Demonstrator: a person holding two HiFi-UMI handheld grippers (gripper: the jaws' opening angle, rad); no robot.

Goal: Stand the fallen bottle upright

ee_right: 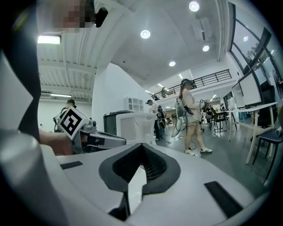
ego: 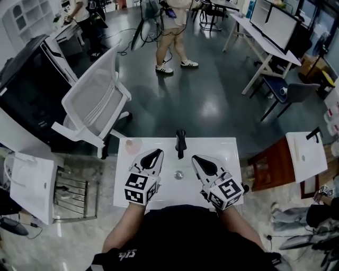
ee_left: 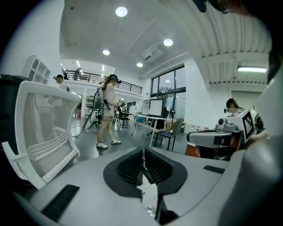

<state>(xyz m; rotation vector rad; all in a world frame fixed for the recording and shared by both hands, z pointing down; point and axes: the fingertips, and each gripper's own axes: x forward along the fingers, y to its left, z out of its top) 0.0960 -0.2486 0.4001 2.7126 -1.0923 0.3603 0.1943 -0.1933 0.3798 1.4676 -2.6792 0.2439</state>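
**Surface.** A white table (ego: 225, 151) stands directly in front of the person on a dark glossy floor (ego: 212, 106). The bottle (ego: 181, 144) is dark and stands upright near the table's far edge, about midway along it. A small clear round object (ego: 179, 174) lies on the table nearer the person, between the two grippers.

**Room, left to right.** A black cabinet (ego: 24, 90) stands at the far left. A white mesh chair (ego: 92, 103) is just beyond the table's far left corner. A standing person (ego: 170, 32) is well beyond the table. A long white desk (ego: 254, 39) runs along the upper right, with a dark chair (ego: 291, 92) near it. A brown wooden top (ego: 273, 164) sits just right of the table.

**Tools.** The left gripper (ego: 152, 157) is held over the table's left half, jaws clenched on nothing. The right gripper (ego: 201, 163) is over the right half, likewise clenched and empty. Both are apart from the bottle, on its near side.

**View differences.** Only the head view shows the bottle and the floor layout. The left gripper view shows its own jaws pressed together (ee_left: 143, 161), the clear object below them, the mesh chair at left and the right gripper at right. The right gripper view shows its jaws together (ee_right: 142, 152) and the left gripper at left. Both gripper views show ceiling lights (ee_left: 121, 12) and a balcony railing (ee_left: 106, 79).
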